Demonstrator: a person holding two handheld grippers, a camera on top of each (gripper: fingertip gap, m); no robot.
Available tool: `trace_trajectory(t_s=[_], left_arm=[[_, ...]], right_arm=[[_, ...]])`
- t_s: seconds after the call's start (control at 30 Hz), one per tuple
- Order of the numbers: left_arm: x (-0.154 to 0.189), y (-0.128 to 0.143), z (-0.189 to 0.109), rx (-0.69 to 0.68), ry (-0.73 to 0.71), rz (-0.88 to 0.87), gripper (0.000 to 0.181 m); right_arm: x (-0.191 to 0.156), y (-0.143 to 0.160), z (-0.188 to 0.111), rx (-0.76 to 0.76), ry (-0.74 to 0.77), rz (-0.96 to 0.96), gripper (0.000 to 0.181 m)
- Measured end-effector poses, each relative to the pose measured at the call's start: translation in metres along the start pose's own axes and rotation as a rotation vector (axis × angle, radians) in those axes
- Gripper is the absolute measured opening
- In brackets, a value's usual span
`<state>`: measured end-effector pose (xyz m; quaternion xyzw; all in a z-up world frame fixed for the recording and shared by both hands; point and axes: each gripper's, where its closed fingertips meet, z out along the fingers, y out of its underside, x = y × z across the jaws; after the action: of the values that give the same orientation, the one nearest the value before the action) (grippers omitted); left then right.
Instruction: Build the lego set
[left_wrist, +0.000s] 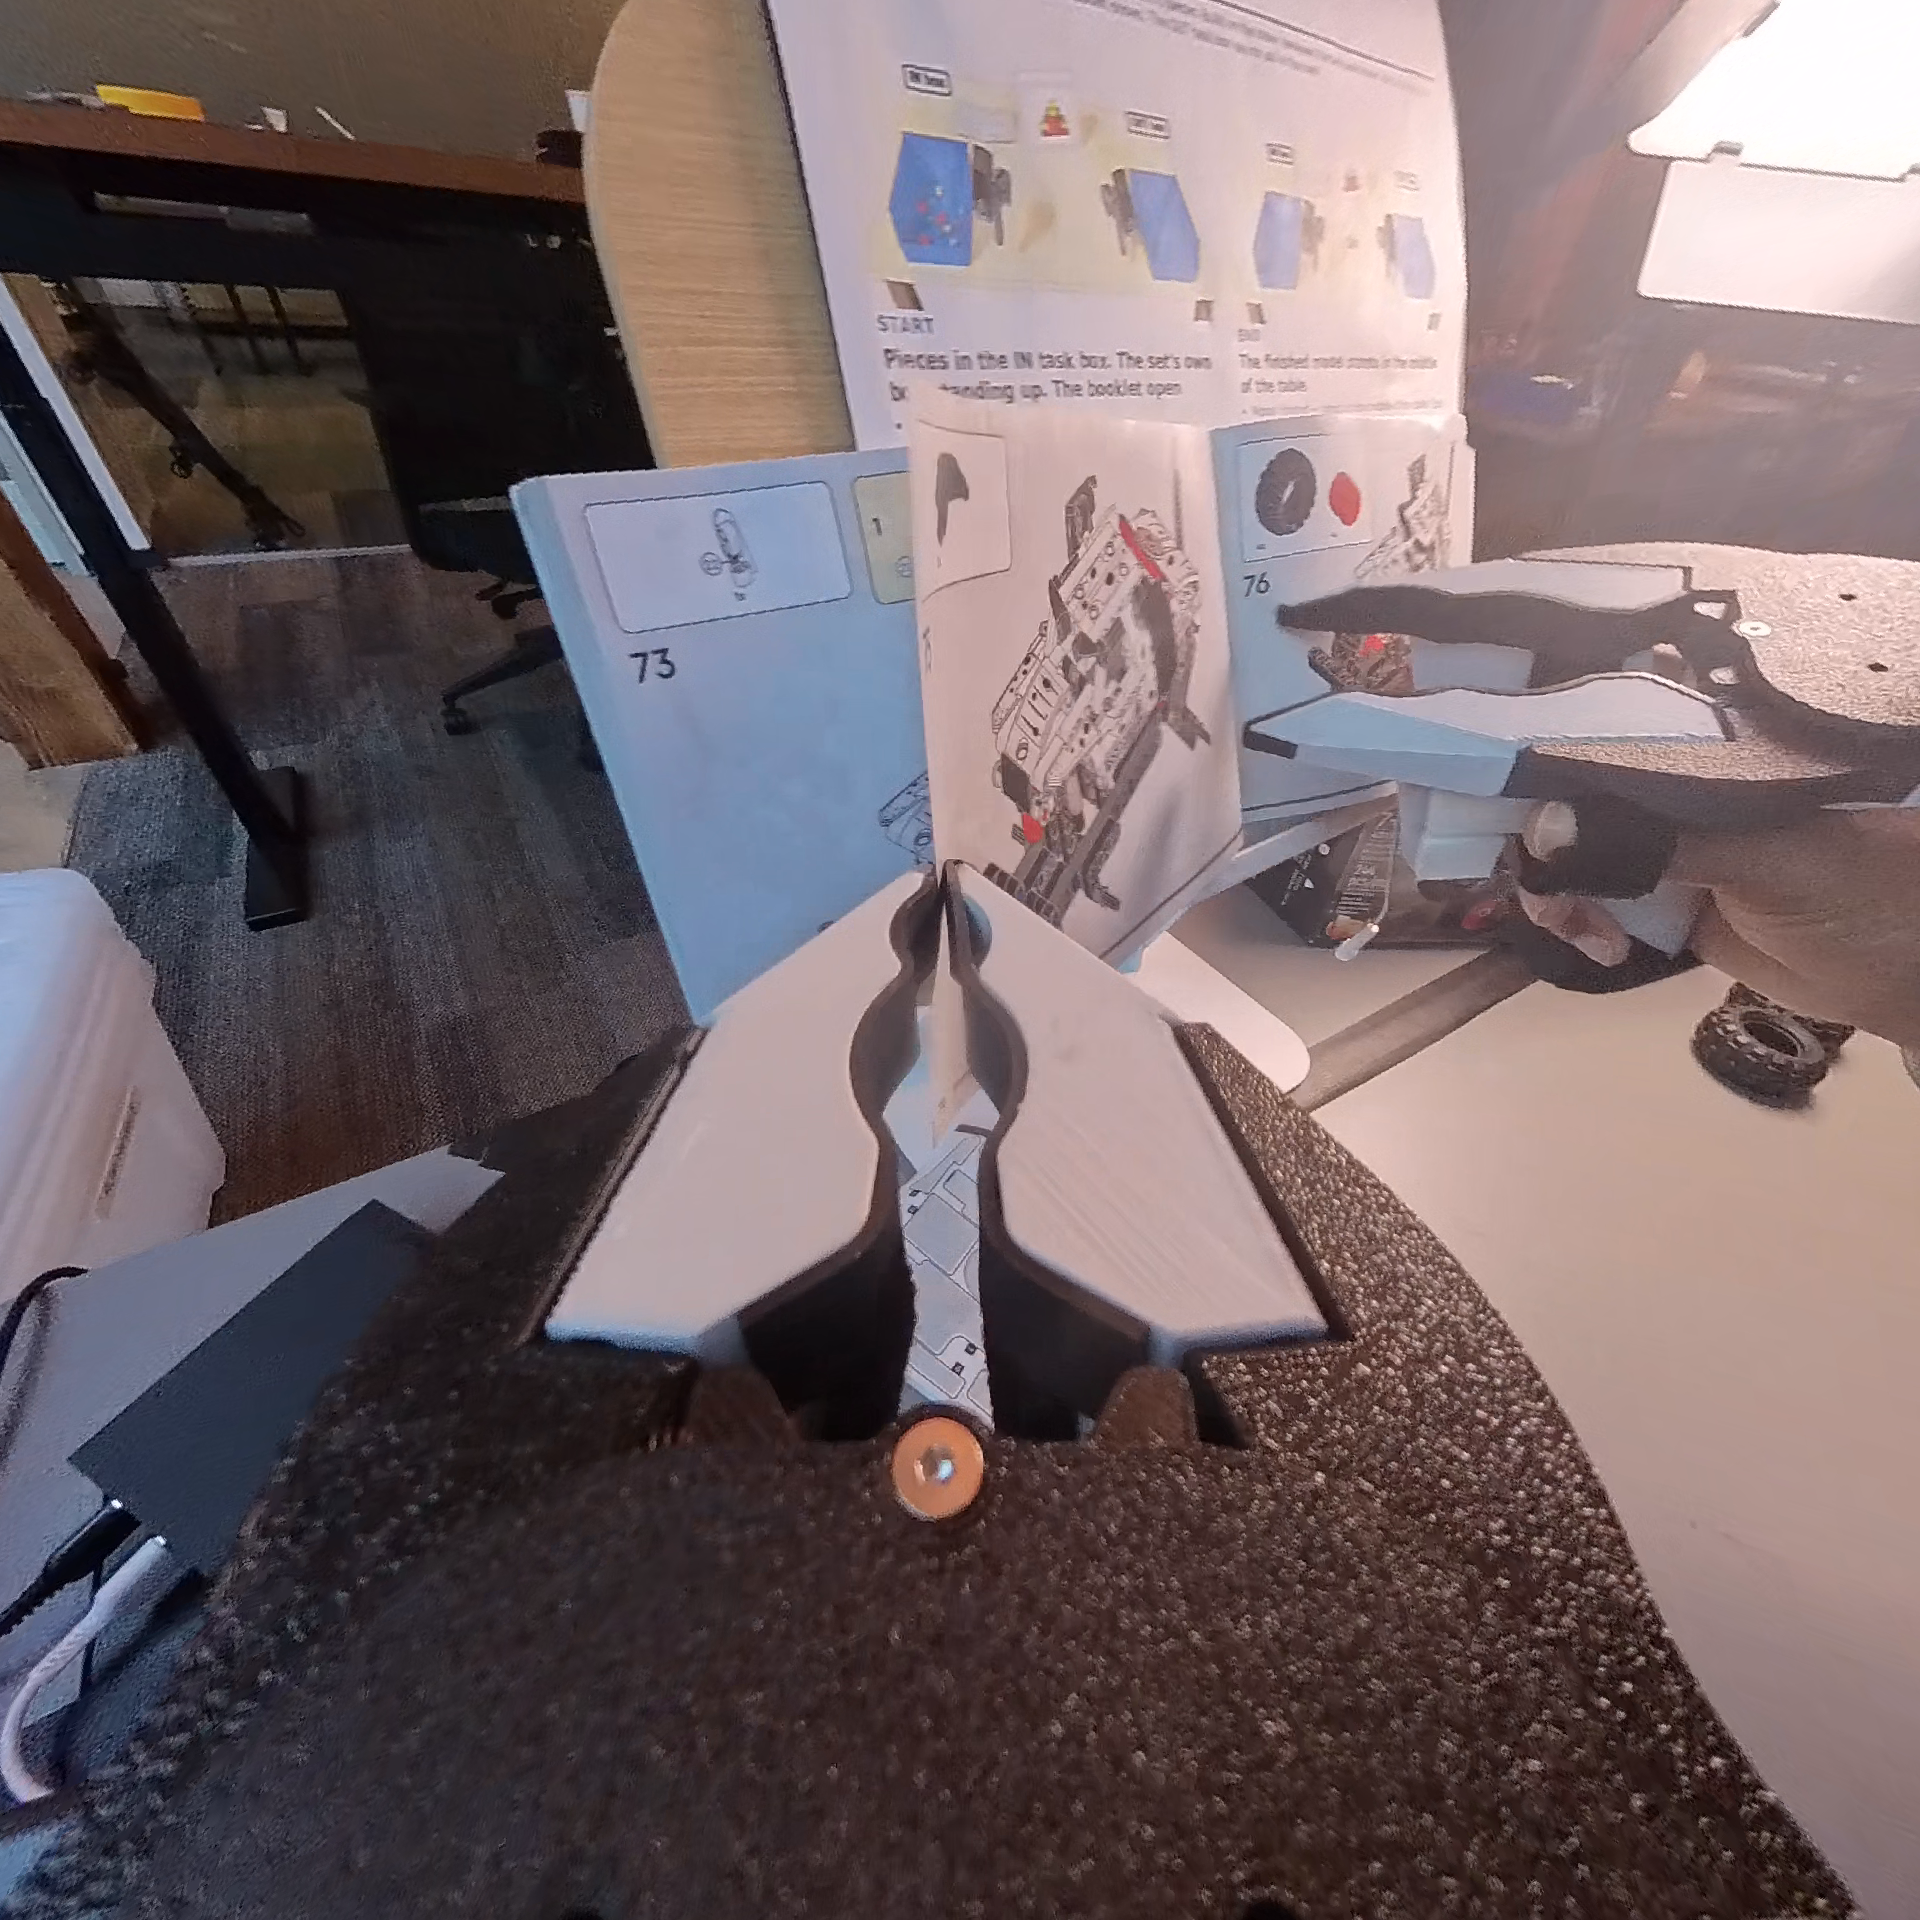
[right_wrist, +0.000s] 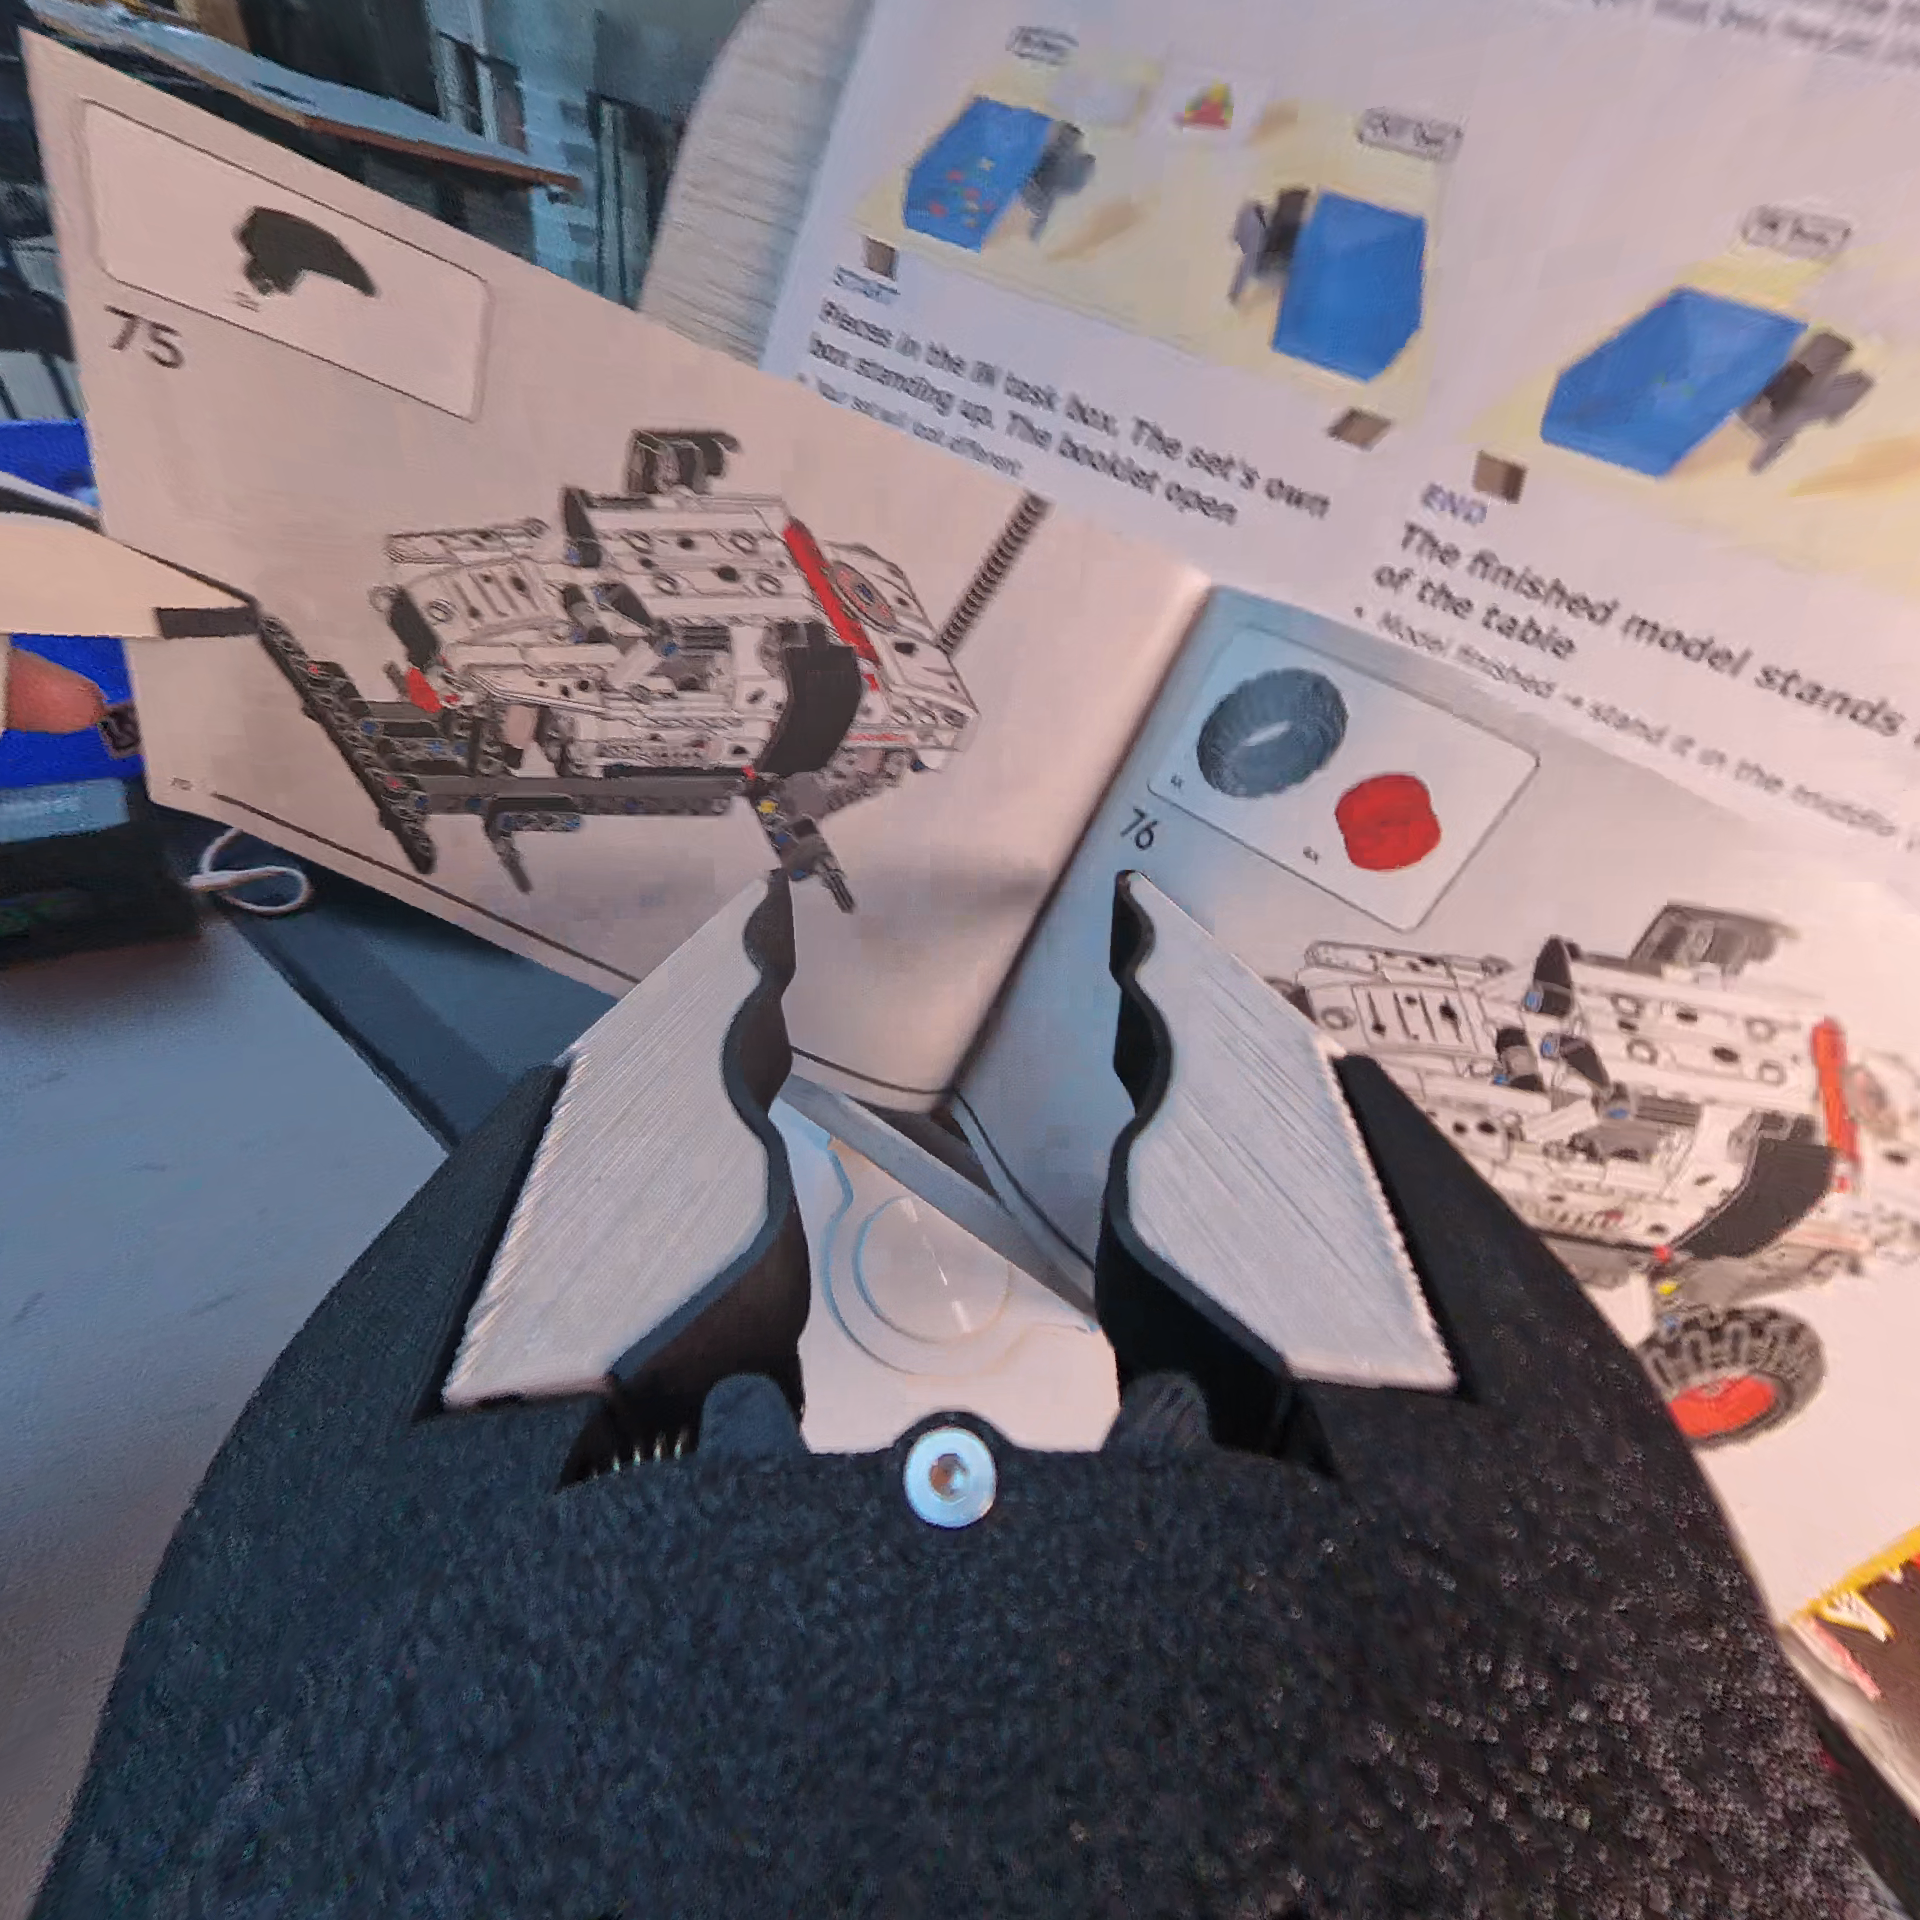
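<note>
The instruction booklet (left_wrist: 727, 717) stands open on the white table (left_wrist: 1610, 1351). My left gripper (left_wrist: 940, 883) is shut on the lower edge of one loose page (left_wrist: 1070, 665), which stands up between the left and right sides. In the right wrist view this page (right_wrist: 623, 582) is lifted, and the left gripper's fingertip (right_wrist: 197, 621) pinches its edge. My right gripper (right_wrist: 951, 891) is open and empty, close in front of the booklet's fold and its right-hand page (right_wrist: 1351, 1039). It also shows in the left wrist view (left_wrist: 1268, 677), held by a hand.
A large printed task sheet (left_wrist: 1091, 208) stands behind the booklet. Black tyres (left_wrist: 1761, 1049) lie on the table at right, by the dark set box (left_wrist: 1340, 883). A white bin (left_wrist: 83, 1039) and a black device with a cable (left_wrist: 208, 1403) are at left.
</note>
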<state>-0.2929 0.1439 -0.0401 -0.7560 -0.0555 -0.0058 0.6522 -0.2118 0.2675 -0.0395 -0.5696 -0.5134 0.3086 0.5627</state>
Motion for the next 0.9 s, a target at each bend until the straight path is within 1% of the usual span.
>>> trace_trajectory(t_s=[0.1, 0.13, 0.17, 0.3, 0.37, 0.43, 0.5, 0.57, 0.6, 0.67, 0.7, 0.73, 0.8, 0.83, 0.9], left_arm=[[-0.014, 0.0, 0.007, -0.008, -0.025, -0.016, 0.0], [-0.017, 0.0, 0.01, -0.007, -0.03, -0.021, 0.0], [-0.021, -0.001, 0.013, -0.011, -0.04, -0.022, 0.0], [-0.033, 0.005, 0.029, -0.054, -0.081, 0.01, 0.0], [-0.037, 0.008, 0.035, -0.067, -0.095, 0.006, 0.0], [-0.041, 0.01, 0.04, -0.067, -0.099, -0.003, 0.0], [-0.043, 0.01, 0.043, -0.066, -0.109, -0.007, 0.0], [-0.045, 0.006, 0.042, -0.047, -0.126, -0.029, 0.0], [-0.046, 0.003, 0.038, -0.02, -0.139, -0.068, 0.003], [-0.046, -0.004, 0.021, 0.074, -0.18, -0.191, 0.01], [-0.041, -0.004, 0.012, 0.118, -0.178, -0.253, 0.013], [-0.033, 0.002, 0.005, 0.138, -0.164, -0.308, 0.018], [-0.011, 0.029, 0.001, 0.117, -0.089, -0.432, 0.027], [0.005, 0.047, 0.004, 0.096, -0.017, -0.544, 0.031], [0.039, 0.077, 0.014, 0.08, 0.177, -0.868, 0.043]], right_arm=[[0.017, 0.026, 0.003, -0.087, 0.044, 0.024, 0.067], [0.021, 0.029, 0.002, -0.081, 0.059, 0.014, 0.062], [0.025, 0.031, 0.001, -0.082, 0.082, 0.008, 0.06], [0.028, 0.036, -0.001, -0.136, 0.146, -0.056, 0.067], [0.025, 0.035, -0.001, -0.17, 0.173, -0.103, 0.074], [0.025, 0.017, -0.002, -0.111, 0.206, -0.155, 0.069], [0.026, 0.003, -0.001, -0.074, 0.244, -0.215, 0.068], [0.026, 0.007, 0.009, -0.119, 0.25, -0.228, 0.074], [0.029, 0.012, 0.014, -0.144, 0.263, -0.236, 0.077], [0.031, 0.013, 0.018, -0.13, 0.287, -0.248, 0.077], [0.031, 0.012, 0.018, -0.125, 0.293, -0.243, 0.077], [0.03, 0.013, 0.018, -0.119, 0.295, -0.236, 0.077], [0.03, 0.013, 0.017, -0.102, 0.295, -0.228, 0.078], [0.03, 0.013, 0.016, -0.098, 0.293, -0.224, 0.078], [0.03, 0.013, 0.016, -0.103, 0.293, -0.224, 0.078]])
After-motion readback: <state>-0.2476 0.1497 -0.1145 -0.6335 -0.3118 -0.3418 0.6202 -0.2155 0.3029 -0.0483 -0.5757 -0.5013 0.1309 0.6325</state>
